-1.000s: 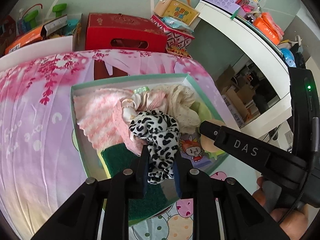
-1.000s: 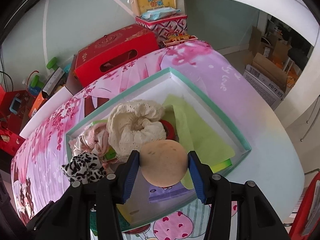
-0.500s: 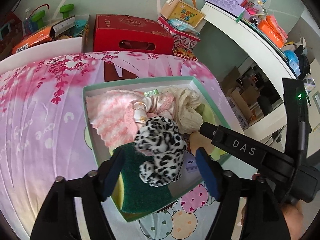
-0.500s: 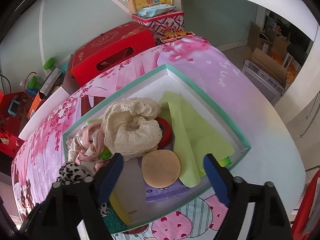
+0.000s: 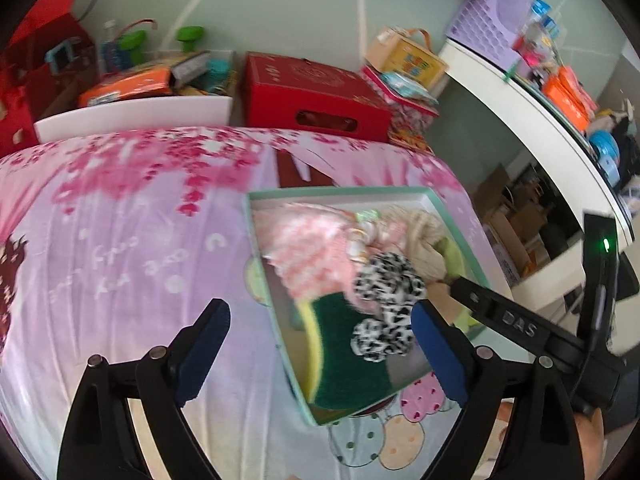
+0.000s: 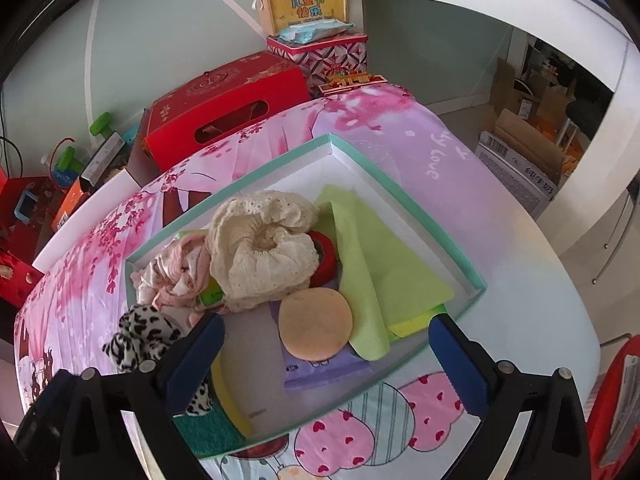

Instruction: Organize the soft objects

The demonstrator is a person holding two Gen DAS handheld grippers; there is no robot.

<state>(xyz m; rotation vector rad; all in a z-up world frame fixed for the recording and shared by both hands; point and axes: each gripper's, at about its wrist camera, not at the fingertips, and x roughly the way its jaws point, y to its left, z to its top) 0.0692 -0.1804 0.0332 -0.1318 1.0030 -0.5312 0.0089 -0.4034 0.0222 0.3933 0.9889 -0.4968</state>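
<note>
A teal-rimmed box [image 6: 400, 184] on the table holds soft things. In the left wrist view a leopard-print scrunchie [image 5: 384, 304] rests on a green sponge [image 5: 344, 356] beside a pink knitted cloth [image 5: 304, 248]. My left gripper [image 5: 318, 316] hovers above the box's near corner with its jaws opening and nothing pressed between them. In the right wrist view a round tan puff [image 6: 316, 324] lies on a purple packet [image 6: 320, 372], next to a cream lace scrunchie [image 6: 260, 248] and a lime cloth [image 6: 380, 264]. My right gripper [image 6: 326, 328] straddles the puff, its jaws opening and clear of it.
The table wears a pink blossom cloth [image 5: 120, 220]. Behind it stand a red box [image 5: 316, 100] and stacked gift boxes [image 6: 316, 52]. A cluttered white desk [image 5: 520, 92] runs along the right, with cardboard boxes [image 6: 520, 160] under it.
Both grippers opened: the left let go of the leopard scrunchie, the right let go of the tan puff, and both things now lie in the box. The left gripper drew back and up.
</note>
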